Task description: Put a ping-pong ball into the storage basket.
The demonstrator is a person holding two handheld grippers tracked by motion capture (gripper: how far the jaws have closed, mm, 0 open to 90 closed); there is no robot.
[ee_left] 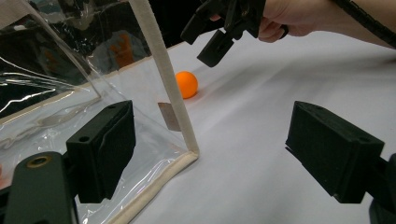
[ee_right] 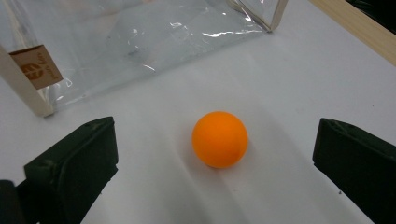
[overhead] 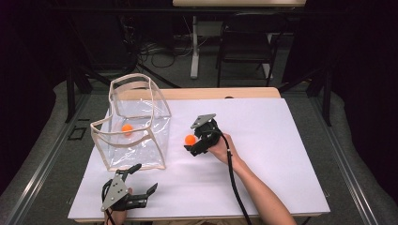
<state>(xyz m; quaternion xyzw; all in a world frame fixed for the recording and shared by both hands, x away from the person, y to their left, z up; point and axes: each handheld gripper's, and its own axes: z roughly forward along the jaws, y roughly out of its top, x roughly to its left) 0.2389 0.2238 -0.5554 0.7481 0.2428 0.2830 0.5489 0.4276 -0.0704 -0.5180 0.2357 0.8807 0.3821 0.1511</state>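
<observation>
A clear plastic bag [overhead: 133, 123] with beige trim stands open on the white table top [overhead: 272, 159] at the left. One orange ball [overhead: 126, 128] lies inside it. A second orange ball [overhead: 190, 139] rests on the table just right of the bag. My right gripper [overhead: 193, 139] is open, a jaw on each side of that ball [ee_right: 219, 139] without touching it. In the right gripper view the gripper [ee_right: 215, 158] hangs low over the table. My left gripper [overhead: 144, 178] is open and empty by the bag's front corner [ee_left: 189, 151]. From there I see the ball [ee_left: 187, 84] and the right gripper [ee_left: 219, 35].
The bag [ee_right: 140, 42] carries a small brown label [ee_right: 36, 66] on its front trim. A wooden table edge [overhead: 225, 93] runs along the back. Beyond it stand a dark chair [overhead: 246, 42] and a table leg [overhead: 194, 47] with cables on the floor.
</observation>
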